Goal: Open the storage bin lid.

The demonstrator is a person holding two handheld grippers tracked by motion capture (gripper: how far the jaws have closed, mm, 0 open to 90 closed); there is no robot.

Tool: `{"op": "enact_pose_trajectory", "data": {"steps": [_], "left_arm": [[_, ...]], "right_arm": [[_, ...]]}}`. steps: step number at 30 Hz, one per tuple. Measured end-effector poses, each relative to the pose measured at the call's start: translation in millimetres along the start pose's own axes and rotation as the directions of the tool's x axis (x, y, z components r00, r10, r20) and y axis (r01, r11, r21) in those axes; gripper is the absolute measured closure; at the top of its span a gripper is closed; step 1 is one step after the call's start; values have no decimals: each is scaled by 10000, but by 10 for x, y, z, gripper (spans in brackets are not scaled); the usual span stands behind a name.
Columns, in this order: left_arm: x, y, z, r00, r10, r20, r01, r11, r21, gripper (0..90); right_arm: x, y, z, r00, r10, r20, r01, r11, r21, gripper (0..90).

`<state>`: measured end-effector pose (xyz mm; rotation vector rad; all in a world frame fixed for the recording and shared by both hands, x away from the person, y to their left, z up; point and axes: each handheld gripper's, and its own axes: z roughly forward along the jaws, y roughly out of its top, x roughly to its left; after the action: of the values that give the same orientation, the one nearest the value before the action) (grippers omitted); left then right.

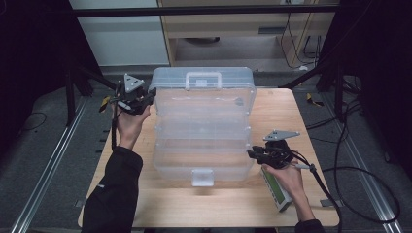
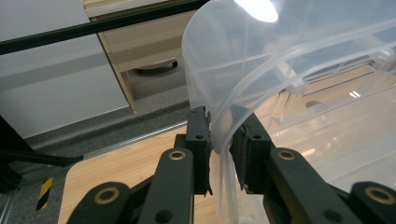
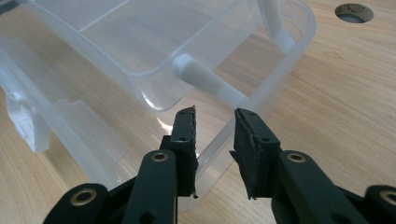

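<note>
No writing can be read on anything here; the green-faced device [image 1: 278, 190] lying under the right hand has markings too small to make out. The clear box [image 1: 203, 127] sits in the middle of the table [image 1: 228, 206], its lid tilted up at the far side with a white handle [image 1: 203, 79] on top and a white latch [image 1: 202, 177] at the near edge. Inside, I see 2 stepped clear trays and the wood showing through them; no contents can be told. The left gripper [image 1: 145, 99] is at the box's far left corner, and its view shows the jaws either side of the curved lid edge [image 2: 224, 140], close on it, though I cannot tell whether both pads press. The right gripper [image 1: 253, 154] is at the near right corner, jaws apart, with the rim [image 3: 212, 154] between them and not squeezed.
</note>
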<state>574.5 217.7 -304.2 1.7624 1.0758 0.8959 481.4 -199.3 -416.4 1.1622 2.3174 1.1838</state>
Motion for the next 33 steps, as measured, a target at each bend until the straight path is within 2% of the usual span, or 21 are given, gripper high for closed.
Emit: {"op": "enact_pose_trajectory", "data": {"steps": [26, 33], "left_arm": [[84, 130, 355, 9990, -395, -196, 399, 9990, 209, 777], [99, 156, 441, 9989, -362, -281, 371, 9988, 329, 774]], "right_arm": [[10, -5, 4, 9999, -143, 64, 143, 9999, -36, 692], [13, -4, 4, 9998, -171, 106, 171, 9999, -16, 691]]}}
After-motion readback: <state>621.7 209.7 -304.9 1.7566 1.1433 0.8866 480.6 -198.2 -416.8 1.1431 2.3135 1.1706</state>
